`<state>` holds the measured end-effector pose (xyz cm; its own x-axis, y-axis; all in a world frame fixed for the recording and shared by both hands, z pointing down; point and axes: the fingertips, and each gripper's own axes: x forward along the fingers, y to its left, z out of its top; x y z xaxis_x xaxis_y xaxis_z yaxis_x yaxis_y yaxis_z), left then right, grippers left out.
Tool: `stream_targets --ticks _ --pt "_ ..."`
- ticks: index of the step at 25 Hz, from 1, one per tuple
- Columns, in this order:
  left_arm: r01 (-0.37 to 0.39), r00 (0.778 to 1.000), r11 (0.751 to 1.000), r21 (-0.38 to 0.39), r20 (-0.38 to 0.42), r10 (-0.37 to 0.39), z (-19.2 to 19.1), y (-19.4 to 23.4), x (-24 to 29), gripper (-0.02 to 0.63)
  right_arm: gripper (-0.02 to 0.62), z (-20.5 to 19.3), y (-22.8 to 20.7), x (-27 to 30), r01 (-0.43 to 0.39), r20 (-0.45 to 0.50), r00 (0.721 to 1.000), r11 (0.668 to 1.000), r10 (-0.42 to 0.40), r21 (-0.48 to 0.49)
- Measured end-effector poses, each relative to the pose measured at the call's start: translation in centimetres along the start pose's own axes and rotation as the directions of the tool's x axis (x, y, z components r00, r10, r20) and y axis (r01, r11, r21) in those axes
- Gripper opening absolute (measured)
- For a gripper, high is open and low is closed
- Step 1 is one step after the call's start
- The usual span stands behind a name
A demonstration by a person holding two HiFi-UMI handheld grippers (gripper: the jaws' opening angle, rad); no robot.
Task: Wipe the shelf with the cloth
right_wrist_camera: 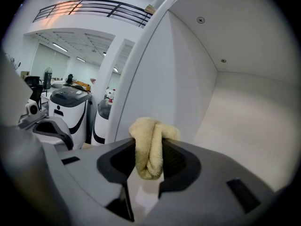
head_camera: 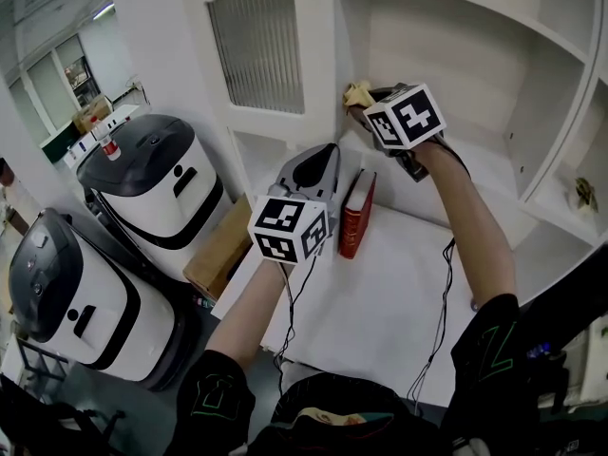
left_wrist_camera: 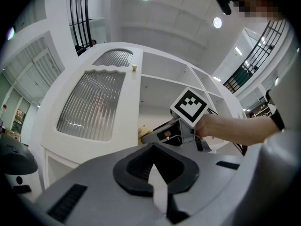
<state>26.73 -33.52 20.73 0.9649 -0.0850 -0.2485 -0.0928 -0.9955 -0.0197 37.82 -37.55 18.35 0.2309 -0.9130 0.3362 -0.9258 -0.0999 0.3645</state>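
Note:
A yellow cloth (head_camera: pixel 357 93) is bunched between the jaws of my right gripper (head_camera: pixel 369 101), which is shut on it. The gripper holds it at the left inner corner of the white cabinet's upper shelf (head_camera: pixel 480 155), close to the side wall. In the right gripper view the cloth (right_wrist_camera: pixel 149 147) hangs folded out of the right gripper (right_wrist_camera: pixel 149 171). My left gripper (head_camera: pixel 319 161) is lower, over the bottom shelf (head_camera: pixel 399 293), shut and holding nothing. From the left gripper view, the left gripper (left_wrist_camera: pixel 155 175) points up at the right gripper (left_wrist_camera: pixel 160 134) and the cloth (left_wrist_camera: pixel 143 133).
A red book (head_camera: pixel 358 214) stands on the bottom shelf just right of my left gripper. A ribbed-glass cabinet door (head_camera: pixel 258 46) stands at the left. Two white-and-black machines (head_camera: pixel 152 188) and a cardboard box (head_camera: pixel 223 245) are beside the cabinet. A small object (head_camera: pixel 582 193) lies on a right-hand shelf.

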Motion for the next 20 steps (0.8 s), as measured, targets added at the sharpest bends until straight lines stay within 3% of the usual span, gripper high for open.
stream_targets --ticks 13,20 --pt "-0.004 1.0 1.0 -0.026 -0.026 0.003 -2.0 -1.1 -0.2 -0.002 0.137 -0.2 5.1 -3.0 -0.151 0.002 0.988 0.986 0.152 -0.072" --pt "-0.007 0.999 0.999 -0.044 -0.032 0.006 -2.7 -1.6 -0.7 0.0 0.137 -1.0 7.1 -5.6 -0.247 -0.006 0.967 0.94 0.253 -0.235"
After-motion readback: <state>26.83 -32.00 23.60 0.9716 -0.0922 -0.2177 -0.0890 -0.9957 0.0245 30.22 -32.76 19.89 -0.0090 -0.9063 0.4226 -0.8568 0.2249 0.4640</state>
